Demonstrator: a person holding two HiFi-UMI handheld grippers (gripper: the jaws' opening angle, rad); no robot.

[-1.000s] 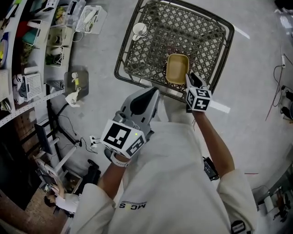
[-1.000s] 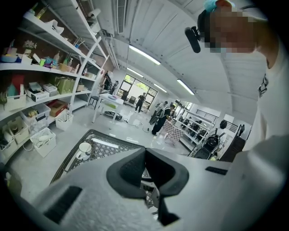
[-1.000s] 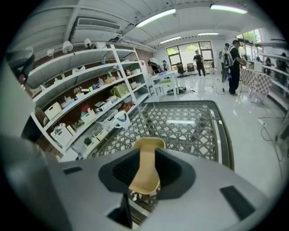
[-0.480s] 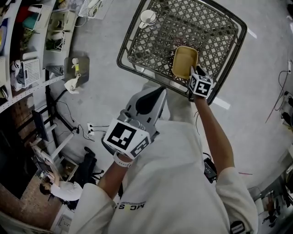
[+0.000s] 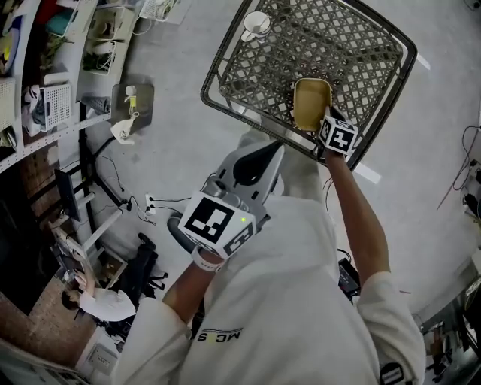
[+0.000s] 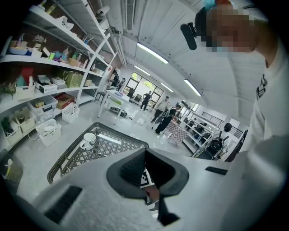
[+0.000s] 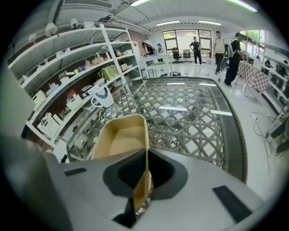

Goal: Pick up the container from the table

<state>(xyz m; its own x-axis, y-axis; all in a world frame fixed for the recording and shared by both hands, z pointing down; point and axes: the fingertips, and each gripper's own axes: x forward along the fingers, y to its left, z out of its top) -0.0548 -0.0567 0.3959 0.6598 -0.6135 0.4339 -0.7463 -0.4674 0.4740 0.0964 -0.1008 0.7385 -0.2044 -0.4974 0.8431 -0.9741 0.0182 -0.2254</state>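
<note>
1. We find the tan container (image 5: pixel 311 104) on the lattice table (image 5: pixel 361 45), near the edge closest to us.
2. Our right gripper (image 7: pixel 145 159) has just been closing, and its jaws now pinch the container's right wall between them.
3. Our left gripper (image 6: pixel 145 155) hangs short of the table, jaws together on nothing.
4. A white cup (image 5: pixel 256 22) stands at the table's far-left corner, well apart from the container.
5. The container seems to rest on the table, though we cannot be sure.

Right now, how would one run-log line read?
right gripper: jaws just closed on wall of tan container, resting on lattice table | left gripper: shut, empty
</note>
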